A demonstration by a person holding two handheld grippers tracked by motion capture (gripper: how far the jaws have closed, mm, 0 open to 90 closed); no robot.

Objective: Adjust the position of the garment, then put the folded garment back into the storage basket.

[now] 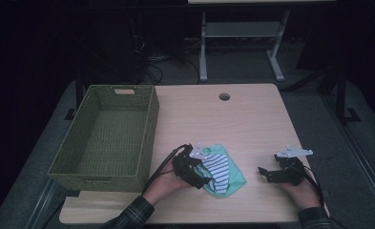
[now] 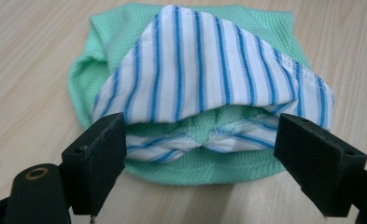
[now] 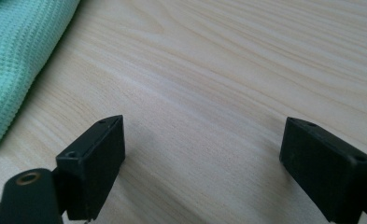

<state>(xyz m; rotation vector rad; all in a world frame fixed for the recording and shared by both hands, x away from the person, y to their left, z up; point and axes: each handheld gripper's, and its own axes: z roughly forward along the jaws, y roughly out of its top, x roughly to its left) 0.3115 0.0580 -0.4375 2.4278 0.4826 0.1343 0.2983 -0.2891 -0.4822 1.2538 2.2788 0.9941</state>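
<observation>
- Folded cloth (image 1: 222,171), mint green with a white and blue striped panel on top, is lying flat on the bench (image 1: 252,124), just in front of the left tool (image 1: 200,177) and well to the left of the right tool (image 1: 264,172).
- In the left tool view the cloth (image 2: 195,88) is sitting just beyond the two black jaws, with its near folded edge reaching between them; the pads are standing wide on either side and are not pressing on it, so the left tool is released.
- The striped panel (image 2: 204,70) is lying over the green layer, and a green rim is showing all around it.
- The right tool (image 3: 200,154) is hovering low over bare wood, its jaws spread wide with nothing between them, so it is released too.
- In the right tool view a green edge of the cloth (image 3: 17,60) is showing off to the far left of the jaws, apart from them.
- A green woven basket (image 1: 106,136) is standing on the bench to the left of the left tool, near it but not touching.
- The person's hands are gripping both tools from the near edge of the bench, with dark checked sleeves (image 1: 130,215) showing behind them.
</observation>
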